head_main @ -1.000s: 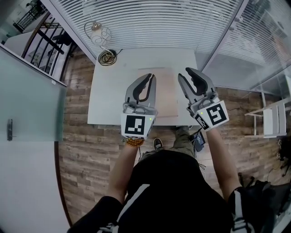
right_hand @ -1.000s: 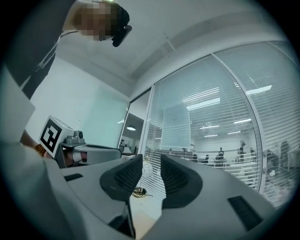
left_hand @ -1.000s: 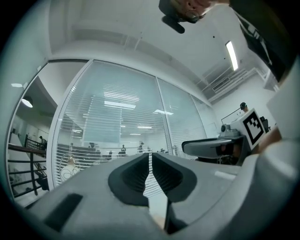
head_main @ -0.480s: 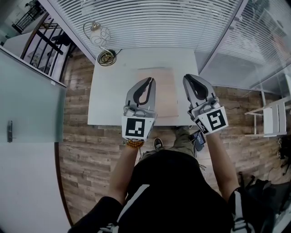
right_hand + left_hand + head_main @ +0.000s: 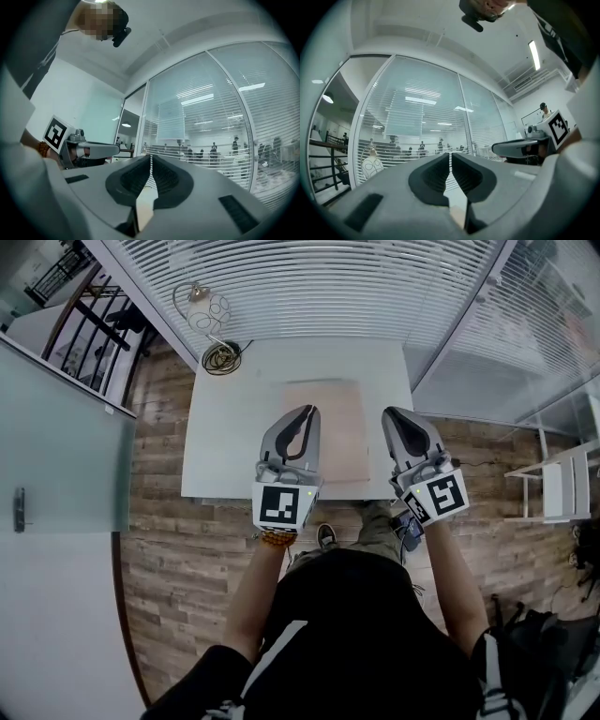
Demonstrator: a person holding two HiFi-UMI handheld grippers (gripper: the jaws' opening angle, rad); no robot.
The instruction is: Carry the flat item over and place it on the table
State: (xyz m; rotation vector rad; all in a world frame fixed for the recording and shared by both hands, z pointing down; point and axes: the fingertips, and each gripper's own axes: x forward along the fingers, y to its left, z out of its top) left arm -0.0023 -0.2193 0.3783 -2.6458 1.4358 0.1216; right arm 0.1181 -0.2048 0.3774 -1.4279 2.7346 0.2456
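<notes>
Head view: flat board [image 5: 328,423] lies on worktop [image 5: 225,437], placement seemingly done. Left gripper [image 5: 308,410] and right gripper [image 5: 393,414] hover near board, jaws pressed together, empty; next, likely withdraw.

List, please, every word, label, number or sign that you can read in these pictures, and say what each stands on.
No words, numbers or brand names can be read in any view.
On the left gripper: its marker cube bears a black-and-white square pattern, no letters.
On the right gripper: its marker cube bears a like pattern, no letters.
The flat board and the table: blank.
</notes>
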